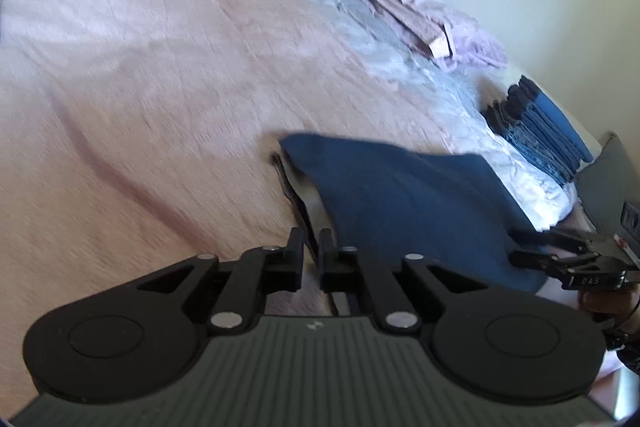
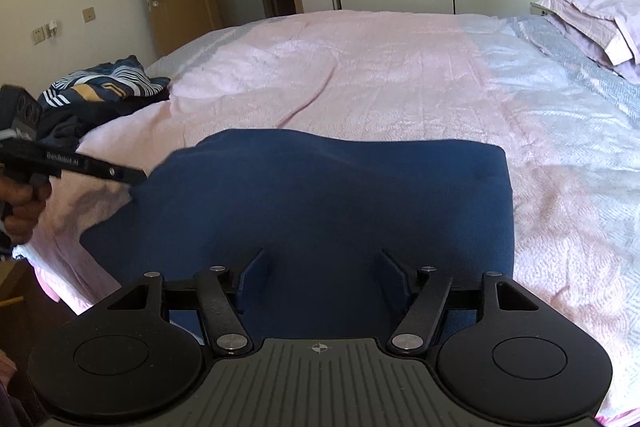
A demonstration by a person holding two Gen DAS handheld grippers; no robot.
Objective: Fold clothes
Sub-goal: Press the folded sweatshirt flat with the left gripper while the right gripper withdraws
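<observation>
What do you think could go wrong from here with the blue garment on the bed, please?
1. The left gripper pinches only the edge of the blue garment, so the cloth might slip free.
2. The right gripper is open over the garment, so one-sided pulling could skew the fold.
3. The garment lies near the bed edge and may slide off.

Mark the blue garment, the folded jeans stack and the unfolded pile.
blue garment (image 2: pixel 328 195), right wrist view, middle of its top face.
jeans stack (image 1: pixel 540 135), left wrist view, folded edges.
unfolded pile (image 2: pixel 108 87), right wrist view, striped top piece.
</observation>
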